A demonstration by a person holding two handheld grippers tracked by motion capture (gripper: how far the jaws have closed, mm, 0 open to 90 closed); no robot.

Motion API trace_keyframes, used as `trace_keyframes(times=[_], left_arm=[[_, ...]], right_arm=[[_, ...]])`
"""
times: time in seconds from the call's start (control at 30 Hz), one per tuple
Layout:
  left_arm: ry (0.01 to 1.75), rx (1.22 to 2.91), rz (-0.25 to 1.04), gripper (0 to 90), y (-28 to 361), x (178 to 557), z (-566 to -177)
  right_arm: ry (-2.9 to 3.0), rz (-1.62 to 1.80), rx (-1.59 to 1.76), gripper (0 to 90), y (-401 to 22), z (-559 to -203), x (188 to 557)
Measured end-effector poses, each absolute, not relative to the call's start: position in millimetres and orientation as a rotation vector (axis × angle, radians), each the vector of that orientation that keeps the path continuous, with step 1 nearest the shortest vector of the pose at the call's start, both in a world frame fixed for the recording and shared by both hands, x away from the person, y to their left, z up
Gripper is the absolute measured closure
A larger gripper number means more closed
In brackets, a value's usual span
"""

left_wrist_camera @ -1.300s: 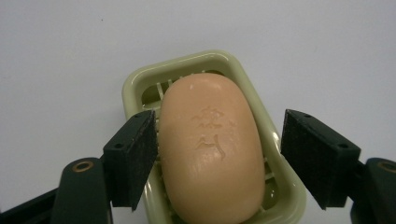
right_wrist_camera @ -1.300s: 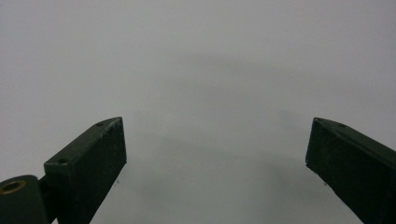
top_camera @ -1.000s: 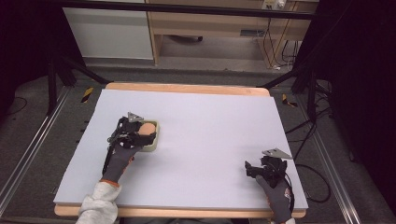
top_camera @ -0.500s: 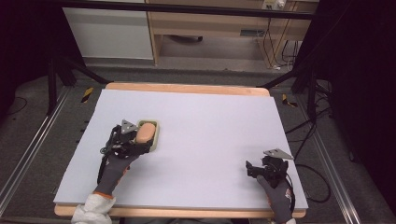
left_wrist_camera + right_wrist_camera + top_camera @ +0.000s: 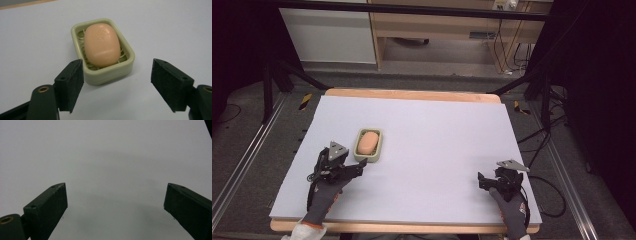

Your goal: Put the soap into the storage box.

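Both grippers spread wide, empty; soap (image 5: pixel 101 44) in dish (image 5: pixel 110 71) just ahead of left gripper (image 5: pixel 116 86); right gripper (image 5: pixel 482 180) well apart.

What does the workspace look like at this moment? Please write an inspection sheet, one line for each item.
Surface: pale grey table cover on a wooden board, clean.
Job's things: peach soap bar lying in a green soap dish, left of centre.
Clutter: nothing seen.
Grippers: left gripper open, just short of the dish, touching nothing; right gripper open, near the front right corner, over bare cover.
Cables: a black cable trails off the right edge.
Surroundings: dark floor, metal rails, wooden cabinet behind the table.
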State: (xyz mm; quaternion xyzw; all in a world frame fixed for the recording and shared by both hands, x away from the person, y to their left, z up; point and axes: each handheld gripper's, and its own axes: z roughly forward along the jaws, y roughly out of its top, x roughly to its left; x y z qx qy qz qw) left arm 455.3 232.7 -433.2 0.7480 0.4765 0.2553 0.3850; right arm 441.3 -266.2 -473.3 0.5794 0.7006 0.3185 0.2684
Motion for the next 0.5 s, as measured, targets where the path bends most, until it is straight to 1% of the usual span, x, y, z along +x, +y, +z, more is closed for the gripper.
trace_keyframes(times=[0.27,0.5], left_arm=[[1.250,1.897,0.652,22.1,252,446,-445],[1.304,1.901,0.634,21.4,273,442,-459]], right_arm=[[1.885,0.854,1.569,5.3,-270,-473,441],[1.884,0.855,1.571,5.3,-270,-473,441]])
